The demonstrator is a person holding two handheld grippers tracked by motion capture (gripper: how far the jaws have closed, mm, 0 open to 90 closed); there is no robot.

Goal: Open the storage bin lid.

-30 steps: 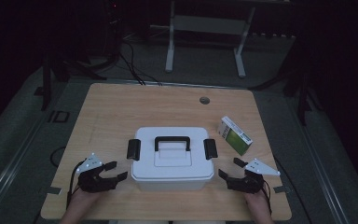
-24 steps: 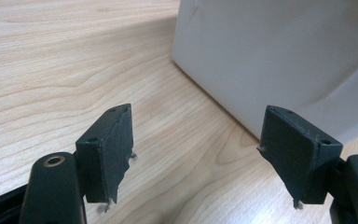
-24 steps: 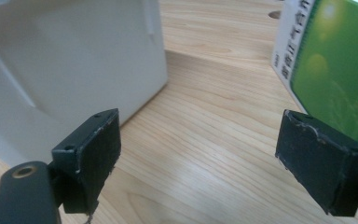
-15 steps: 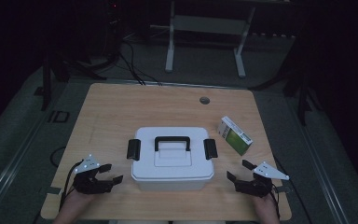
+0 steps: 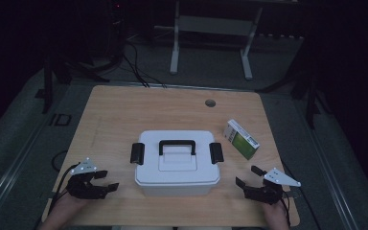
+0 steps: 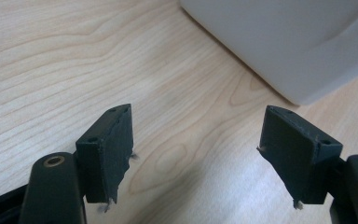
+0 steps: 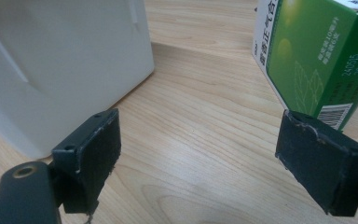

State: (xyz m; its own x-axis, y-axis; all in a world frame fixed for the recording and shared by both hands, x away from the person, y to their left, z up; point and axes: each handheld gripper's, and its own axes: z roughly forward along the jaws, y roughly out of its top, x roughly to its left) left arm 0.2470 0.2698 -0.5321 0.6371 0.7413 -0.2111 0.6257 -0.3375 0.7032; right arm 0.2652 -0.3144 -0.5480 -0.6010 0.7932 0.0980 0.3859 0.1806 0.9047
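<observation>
From above, your white box (image 5: 177, 163) sits lid shut, handle flat, near the front middle of the table (image 5: 124, 110); your left gripper (image 5: 106, 181) rests left of the box with jaws apart, your right gripper (image 5: 248, 177) right of it, also spread, and the green carton (image 5: 241, 139) lies beyond that gripper, right of the box. In your left gripper view, the box's corner (image 6: 284, 42) lies ahead of empty, spread jaws. In your right gripper view, wide jaws frame bare wood between box (image 7: 60, 60) and carton (image 7: 317, 60).
</observation>
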